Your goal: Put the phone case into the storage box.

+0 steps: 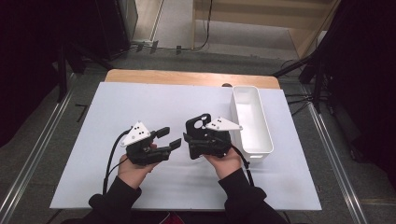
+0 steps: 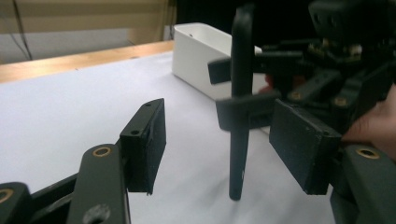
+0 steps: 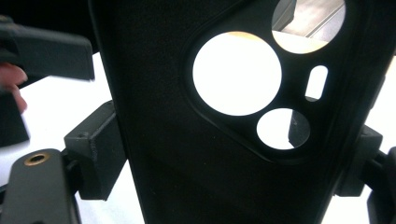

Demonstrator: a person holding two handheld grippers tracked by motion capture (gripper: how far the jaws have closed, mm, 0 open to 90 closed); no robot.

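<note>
Black phone case (image 1: 198, 127) at centre of high view, held upright on edge just above the white surface (image 1: 140, 102), camera cutouts toward top of frame. Pinched across its width by right tool (image 1: 201, 145), pads pressed on both long edges; in right gripper view, case back (image 3: 187, 140) spans most of frame, big round cutout upper centre, smaller round one lower right, slot at right, jaw pads clamped at lower left and lower right edges. Grey three-cornered plate on right tool seen in high view, right of case top.

Left tool (image 1: 169, 138) at centre-left of high view, jaws spread, pointing right toward case, tips just beside its left edge, not touching as far as can be told. In left gripper view: case (image 2: 240, 102) seen edge-on as thin dark vertical strip, centre-right of frame, standing between the two spread pads but w/ clear gap to the left pad; gap to right pad hard to judge. No thing pressed by left tool.

White rectangular bin (image 1: 252, 122) at right of centre in high view, long axis running up-down the frame, just right of right tool; in left gripper view at upper centre behind case. Wooden edge of surface along top of white sheet. Both hands and dark sleeves at bottom of high view.
</note>
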